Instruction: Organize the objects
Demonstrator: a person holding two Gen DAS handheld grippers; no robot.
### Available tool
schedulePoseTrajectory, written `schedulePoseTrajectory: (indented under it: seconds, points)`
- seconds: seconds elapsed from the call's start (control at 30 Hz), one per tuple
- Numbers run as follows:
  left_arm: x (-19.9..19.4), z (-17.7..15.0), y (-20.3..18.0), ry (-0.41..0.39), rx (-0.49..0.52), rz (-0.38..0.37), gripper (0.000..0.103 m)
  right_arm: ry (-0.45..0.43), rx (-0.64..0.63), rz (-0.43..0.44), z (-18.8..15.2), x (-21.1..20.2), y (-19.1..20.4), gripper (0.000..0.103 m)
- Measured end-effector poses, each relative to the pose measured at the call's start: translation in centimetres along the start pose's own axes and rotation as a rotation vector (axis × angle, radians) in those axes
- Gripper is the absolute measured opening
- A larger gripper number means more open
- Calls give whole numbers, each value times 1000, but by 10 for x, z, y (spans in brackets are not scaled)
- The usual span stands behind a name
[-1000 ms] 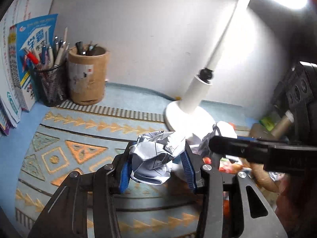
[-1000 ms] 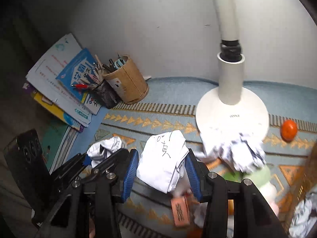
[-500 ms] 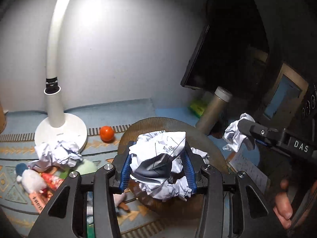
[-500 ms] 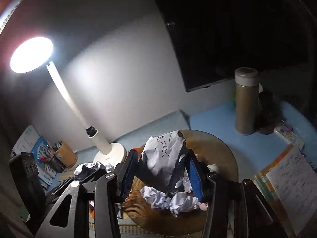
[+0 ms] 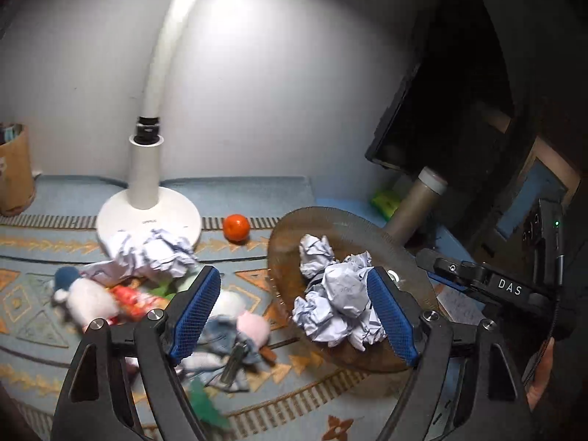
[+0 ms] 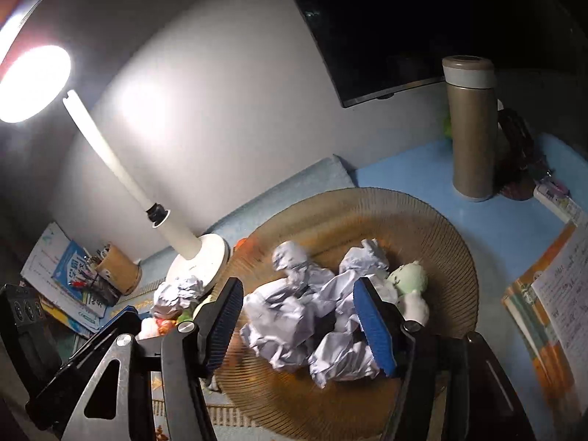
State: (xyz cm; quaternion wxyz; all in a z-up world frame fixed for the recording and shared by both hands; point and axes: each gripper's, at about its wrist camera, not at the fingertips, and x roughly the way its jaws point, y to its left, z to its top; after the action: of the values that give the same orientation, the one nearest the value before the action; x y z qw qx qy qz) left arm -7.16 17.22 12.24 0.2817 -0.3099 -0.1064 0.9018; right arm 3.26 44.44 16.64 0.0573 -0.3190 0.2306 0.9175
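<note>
Both the left gripper (image 5: 294, 308) and right gripper (image 6: 299, 321) gape wide, holding nothing. The paper balls (image 6: 305, 316) lie heaped in the round tray (image 6: 441, 242), maybe touching a blue pad (image 5: 391, 316).

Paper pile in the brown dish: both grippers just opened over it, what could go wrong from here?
The crumpled paper pile sits heaped toward the near rim of the dish; a ball may roll off. The right gripper straddles the heap and could drag paper out when withdrawing. The left gripper hangs beside the dish edge and might bump it.
</note>
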Motion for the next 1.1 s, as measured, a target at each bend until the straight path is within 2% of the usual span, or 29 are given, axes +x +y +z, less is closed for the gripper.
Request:
schedulePoseTrajectory:
  seconds: [0.07, 0.13, 0.2, 0.27, 0.3, 0.37, 0.47, 0.53, 0.63, 0.77, 0.87, 0.97, 1.03, 1.1]
  points:
    - [-34, -9, 19, -55, -14, 77, 88, -4, -31, 57, -14, -7, 23, 61]
    - [-63, -23, 39, -121, -11, 177, 101, -30, -108, 130, -33, -17, 50, 61]
    - [-80, -40, 61, -164, -7, 303, 103, -73, -206, 155, -61, -21, 77, 68]
    - [-78, -54, 84, -150, -4, 430, 103, -100, -271, 178, -89, -13, 95, 69]
    - [-71, -60, 95, -119, -22, 452, 102, -87, -282, 194, -100, -4, 100, 69]
    - [-63, -74, 115, -90, -78, 435, 102, -24, -278, 230, -113, 18, 104, 69]
    - [-55, -82, 133, -53, -152, 388, 102, 2, -287, 206, -129, 40, 102, 69]
    - [-58, -81, 135, -79, -152, 367, 102, 62, -292, 165, -135, 55, 103, 69]
    - [-51, -83, 135, -36, -164, 346, 102, 83, -291, 177, -134, 65, 103, 69]
    - [-50, -86, 129, -36, -140, 353, 102, 103, -288, 182, -135, 70, 103, 69]
    - [-41, -82, 119, -10, -94, 396, 102, 112, -292, 160, -137, 74, 104, 69]
    - [-23, -66, 107, 44, -34, 419, 102, 122, -294, 162, -136, 76, 104, 69]
    - [-10, -51, 104, 56, -30, 382, 102, 118, -295, 157, -136, 76, 104, 69]
    - [7, -42, 105, 68, -12, 431, 102, 121, -291, 161, -136, 76, 104, 69]
